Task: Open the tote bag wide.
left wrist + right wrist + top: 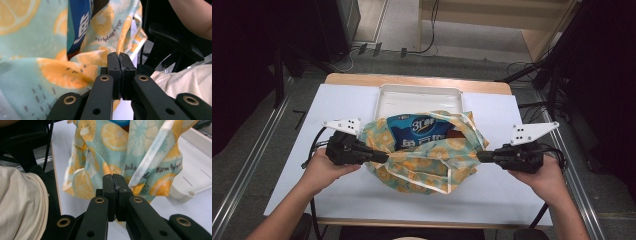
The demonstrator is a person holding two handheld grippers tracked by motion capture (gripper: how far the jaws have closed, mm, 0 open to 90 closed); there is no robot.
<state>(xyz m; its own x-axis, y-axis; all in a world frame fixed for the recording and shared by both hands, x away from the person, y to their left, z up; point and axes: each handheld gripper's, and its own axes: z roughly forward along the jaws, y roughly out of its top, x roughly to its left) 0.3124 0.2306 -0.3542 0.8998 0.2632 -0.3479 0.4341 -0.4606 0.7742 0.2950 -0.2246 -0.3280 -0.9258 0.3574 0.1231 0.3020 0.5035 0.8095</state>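
Both claws are pinching the rim of a soft lemon-print fabric bag, left claw and right claw stretching it between them on the bench; the limp cloth is sagging around a blue tissue pack, so the hems look safest to grip.

The bag lies mid-table, overlapping the tray behind it (toward the far edge), a packet inside.

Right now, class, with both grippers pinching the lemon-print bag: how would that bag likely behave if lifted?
The lemon-print bag is probably floppy: its cloth folds and sags between the left gripper and right gripper. It may hang bottom-heavy, since a blue packet sits inside. With its mouth gaping, the packet could shift or tip out.
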